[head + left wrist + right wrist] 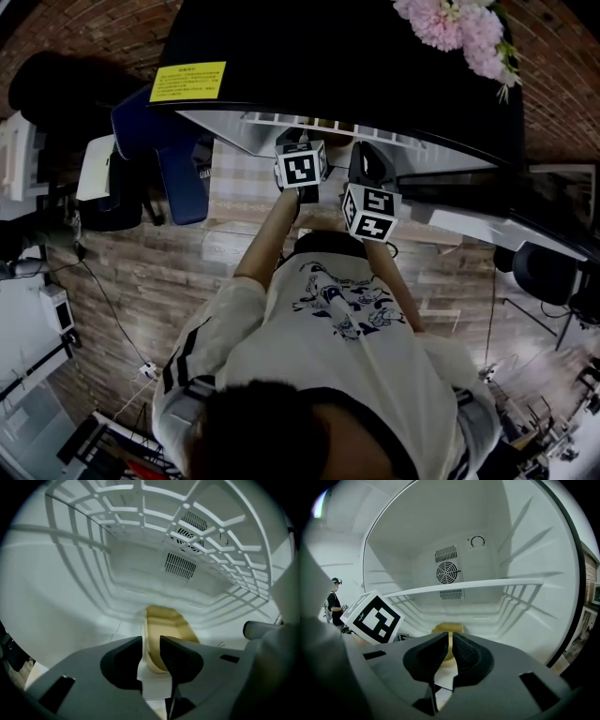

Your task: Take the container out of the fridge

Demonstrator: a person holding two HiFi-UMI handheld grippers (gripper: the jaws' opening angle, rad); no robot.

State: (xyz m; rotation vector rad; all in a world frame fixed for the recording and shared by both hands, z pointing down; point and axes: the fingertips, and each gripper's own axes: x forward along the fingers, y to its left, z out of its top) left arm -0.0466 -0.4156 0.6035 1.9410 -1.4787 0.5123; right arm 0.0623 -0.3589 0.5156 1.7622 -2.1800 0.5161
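Clamping in narrow, the left gripper (151,643) has a side wall of the shallow tan plastic container (172,626) pinched between its jaws. The right gripper (449,644) is squeezed almost closed on that container's thin rim, with the left one's black-and-white marker cube (372,617) just beside it. The container is low inside the white fridge (408,536), beneath a white wire shelf (197,513). A round fan grille (447,572) sits on the back wall behind it.
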